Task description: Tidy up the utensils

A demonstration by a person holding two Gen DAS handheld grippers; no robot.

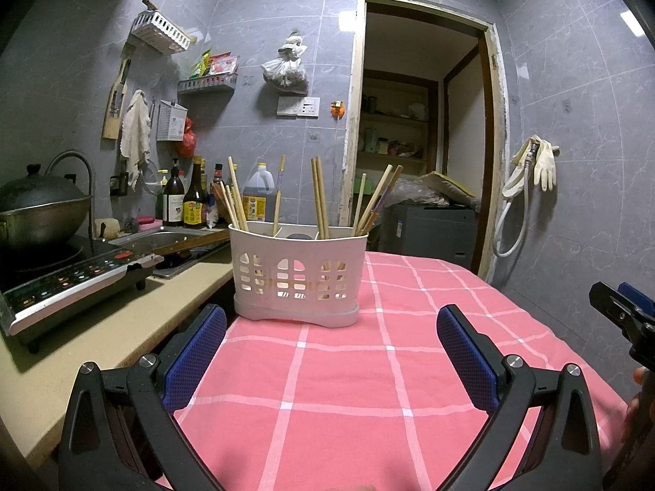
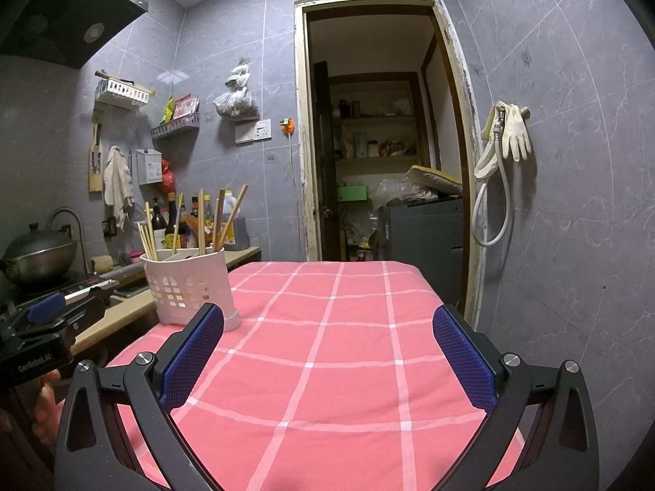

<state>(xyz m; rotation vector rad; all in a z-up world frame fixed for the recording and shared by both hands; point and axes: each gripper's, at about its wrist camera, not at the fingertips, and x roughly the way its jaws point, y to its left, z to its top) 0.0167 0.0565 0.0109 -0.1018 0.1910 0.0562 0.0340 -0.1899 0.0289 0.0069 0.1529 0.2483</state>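
I see the white utensil caddy (image 1: 298, 276) standing upright at the near-left corner of the pink checked tablecloth (image 1: 368, 368), beside the counter edge. Wooden chopsticks (image 1: 319, 198) stick up from its compartments, leaning outward in several bunches. My left gripper (image 1: 331, 352) faces the caddy head-on, short of it, released with its blue pads wide apart and nothing between them. My right gripper (image 2: 327, 356) sits to the right of the caddy, likewise spread open and empty over the cloth. Left of the caddy lies the counter with an induction cooker (image 1: 73, 282), a wok (image 1: 39, 208) and sauce bottles (image 1: 192, 200). Behind the caddy is an open doorway (image 1: 421, 122).
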